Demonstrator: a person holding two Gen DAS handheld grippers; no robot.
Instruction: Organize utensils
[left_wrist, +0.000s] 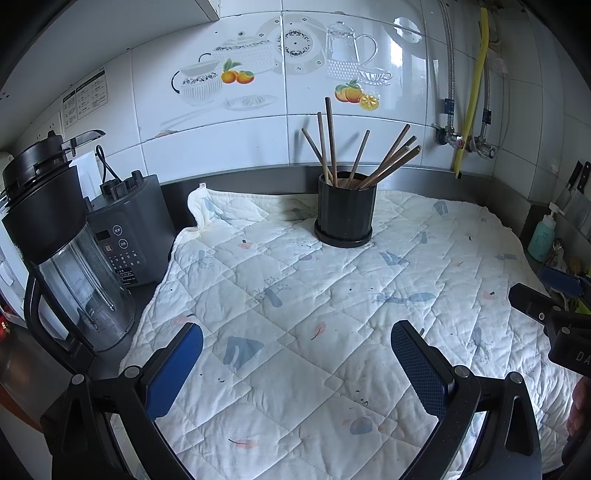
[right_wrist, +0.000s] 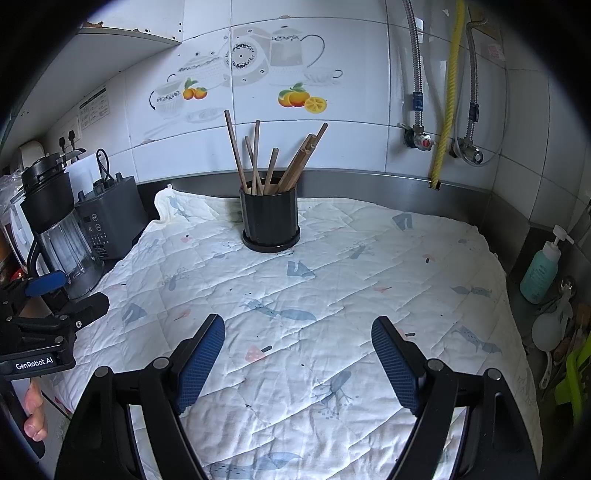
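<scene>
Chopsticks (left_wrist: 354, 155) in the black holder (left_wrist: 345, 210) could be toppled if knocked by the wide-spread, empty left gripper (left_wrist: 295, 369) or right gripper (right_wrist: 297, 363).

Bare quilted cloth (left_wrist: 295, 332) up to chopstick holder (left_wrist: 345, 212); blender (left_wrist: 70, 254) crowding left.

Readable text on the grippers

"GenRobot.AI" stands on the left gripper (right_wrist: 298, 363) body at nine o'clock; "DA", cut off, on the right gripper (left_wrist: 297, 363) body at three o'clock.
</scene>
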